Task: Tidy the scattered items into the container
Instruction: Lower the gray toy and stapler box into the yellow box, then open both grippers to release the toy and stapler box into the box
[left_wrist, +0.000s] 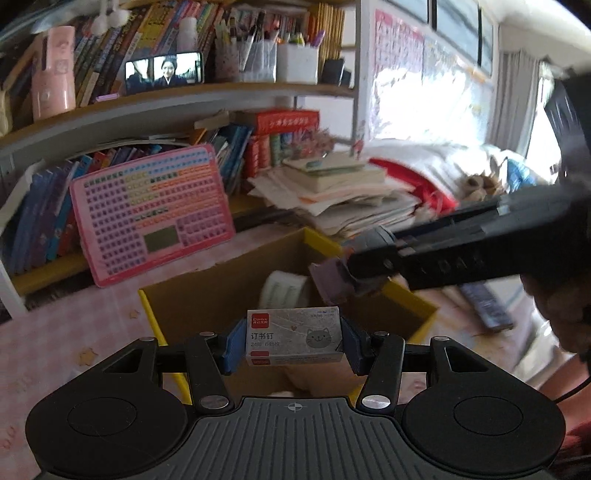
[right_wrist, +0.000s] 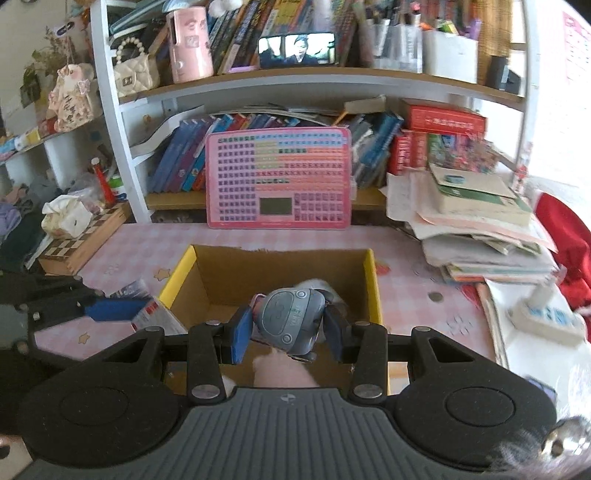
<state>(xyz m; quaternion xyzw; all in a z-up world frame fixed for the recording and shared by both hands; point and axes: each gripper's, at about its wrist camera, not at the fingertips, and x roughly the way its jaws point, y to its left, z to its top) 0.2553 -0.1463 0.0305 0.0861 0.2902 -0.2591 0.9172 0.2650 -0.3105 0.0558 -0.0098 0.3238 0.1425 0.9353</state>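
Note:
My left gripper is shut on a grey box of staples with a cat drawing, held over the near edge of an open cardboard box with yellow rims. A white tape roll lies inside the box. My right gripper is shut on a grey car-shaped toy over the same box. In the left wrist view the right gripper reaches in from the right over the box. The left gripper's blue pad and staple box show at the left of the right wrist view.
A pink chart board leans on the bookshelf behind the box. A pile of books and papers sits at the right, a chessboard box at the left, a power strip at the far right. Pink checked cloth covers the desk.

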